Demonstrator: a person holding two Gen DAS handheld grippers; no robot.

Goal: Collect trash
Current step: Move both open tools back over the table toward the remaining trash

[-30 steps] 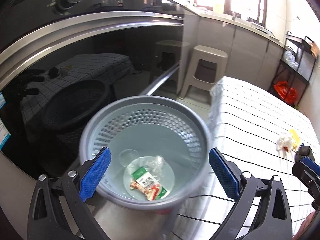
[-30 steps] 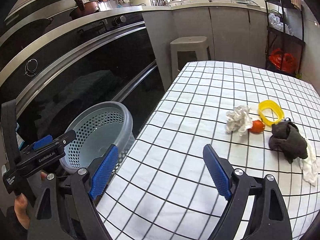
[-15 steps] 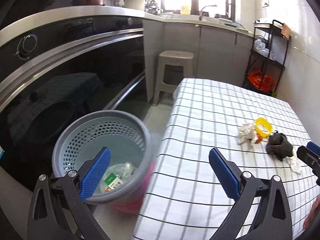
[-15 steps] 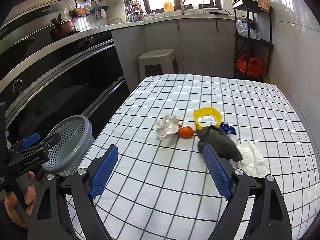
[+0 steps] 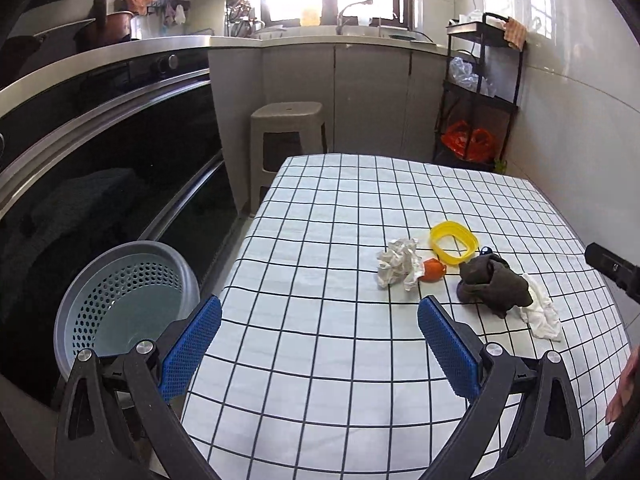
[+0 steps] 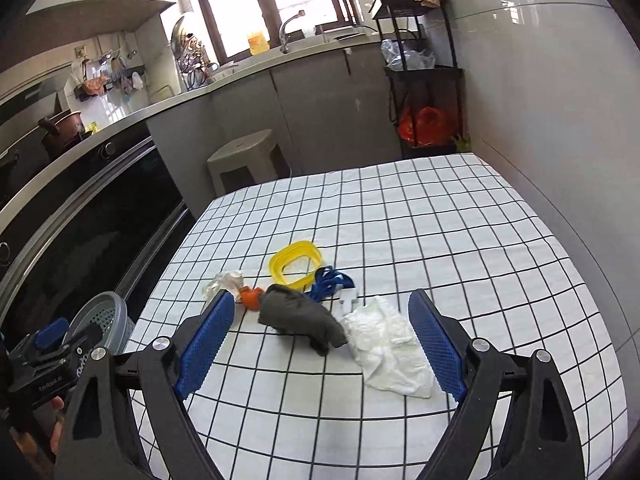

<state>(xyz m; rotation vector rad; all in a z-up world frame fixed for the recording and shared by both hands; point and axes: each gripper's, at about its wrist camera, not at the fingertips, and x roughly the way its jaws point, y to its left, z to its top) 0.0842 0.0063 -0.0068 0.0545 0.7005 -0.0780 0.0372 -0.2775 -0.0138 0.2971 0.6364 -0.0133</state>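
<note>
Trash lies in a cluster on the checked tablecloth (image 5: 320, 280): a crumpled white wrapper (image 5: 396, 266), an orange scrap (image 5: 433, 270), a yellow ring (image 5: 454, 242), a dark grey cloth (image 6: 300, 316) and a white tissue (image 6: 390, 344). A blue strap (image 6: 330, 280) lies behind the cloth. The grey perforated bin (image 5: 124, 300) stands on the floor left of the table. My left gripper (image 5: 318, 344) is open above the table's near left part, nothing between its fingers. Just short of the cloth and tissue, my right gripper (image 6: 322, 344) hangs open and empty.
A black oven front (image 5: 100, 168) runs along the left. A beige stool (image 5: 286, 128) stands beyond the table's far edge. A black shelf rack (image 5: 480, 96) with an orange bag is at the back right. A tiled wall (image 6: 560, 120) borders the table's right side.
Both grippers swung right, away from the bin and over the table. The bin slid to the left edge of each view; the trash cluster now lies ahead of the right gripper.
</note>
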